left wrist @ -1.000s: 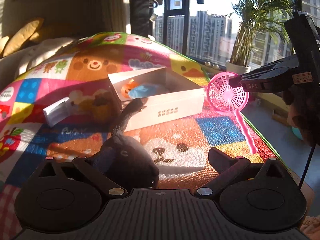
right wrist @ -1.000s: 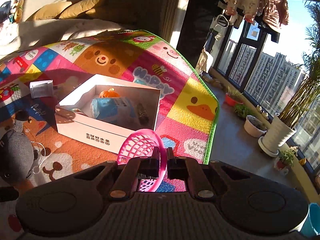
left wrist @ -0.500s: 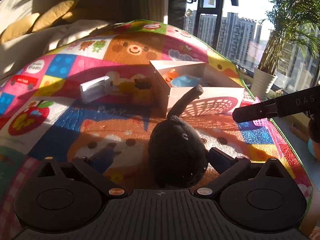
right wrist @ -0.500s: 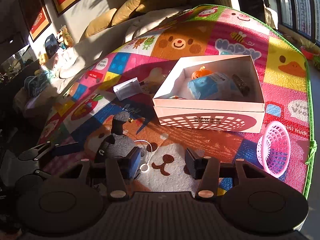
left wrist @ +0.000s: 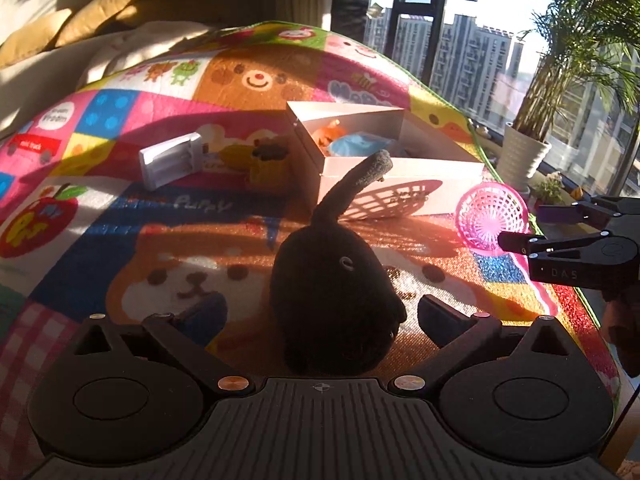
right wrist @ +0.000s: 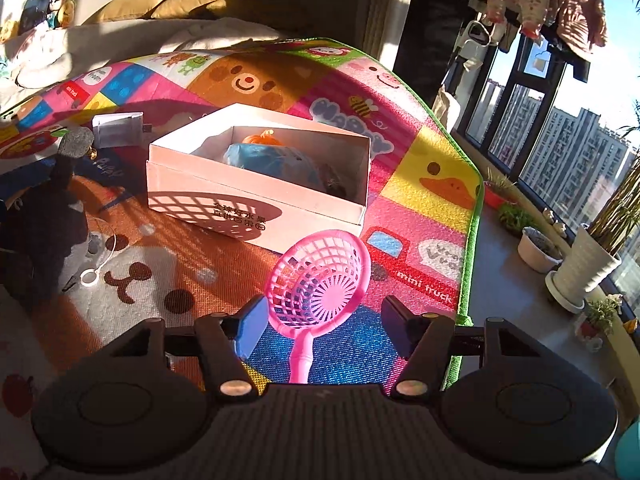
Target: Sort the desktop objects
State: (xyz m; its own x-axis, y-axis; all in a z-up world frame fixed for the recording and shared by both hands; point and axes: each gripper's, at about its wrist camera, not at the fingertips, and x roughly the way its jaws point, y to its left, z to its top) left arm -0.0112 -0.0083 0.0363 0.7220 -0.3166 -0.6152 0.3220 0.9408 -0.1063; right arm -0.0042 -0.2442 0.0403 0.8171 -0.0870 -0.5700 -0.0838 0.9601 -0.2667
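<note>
On the play mat (right wrist: 432,148), between the right gripper (right wrist: 324,328)'s opening, empty jaws: 1 pink scoop (right wrist: 320,280), handle running back toward the camera, basket pointing at the box (right wrist: 256,208). Left gripper (left wrist: 324,316): jaws wide, astride 1 dark plush toy (left wrist: 332,280), not pressing it, its long ear toward the box. 1 white box holding 1 orange and 1 blue item; 1 small white device (left wrist: 170,160) well apart.

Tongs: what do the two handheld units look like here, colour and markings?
Both are black plastic. Each body has a ribbed top and two round hubs with metal rivets. The right tongs have blue pads; seen from the left tongs, their side reads DAS.
</note>
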